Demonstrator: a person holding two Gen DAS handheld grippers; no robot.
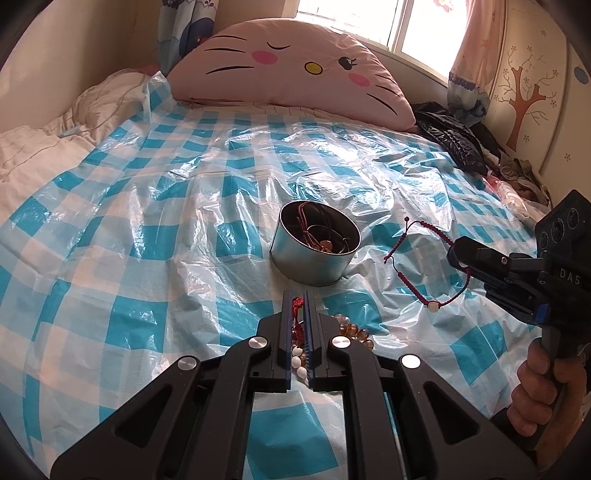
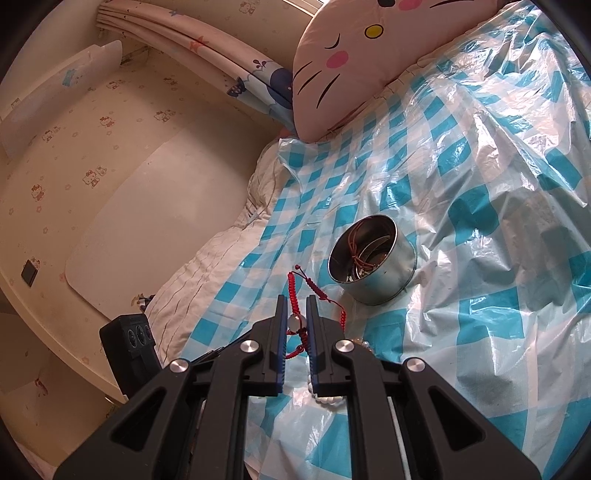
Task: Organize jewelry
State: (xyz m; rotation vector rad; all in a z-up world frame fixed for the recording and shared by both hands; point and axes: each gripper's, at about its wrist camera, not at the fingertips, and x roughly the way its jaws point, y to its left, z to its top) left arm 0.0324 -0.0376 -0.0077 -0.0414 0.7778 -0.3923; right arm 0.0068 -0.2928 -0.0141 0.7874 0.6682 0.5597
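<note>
Between the right tongs (image 2: 296,308), pinched tight, hangs the red bracelet (image 2: 317,290), beside the tin (image 2: 373,258).

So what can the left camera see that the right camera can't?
Only the left wrist view shows the window, the tree picture, the amber beads and the hand holding the right tongs.

Only the right wrist view shows the wall switch.

Both show the tin, the red string bracelet, the cat pillow and the checked sheet.
</note>
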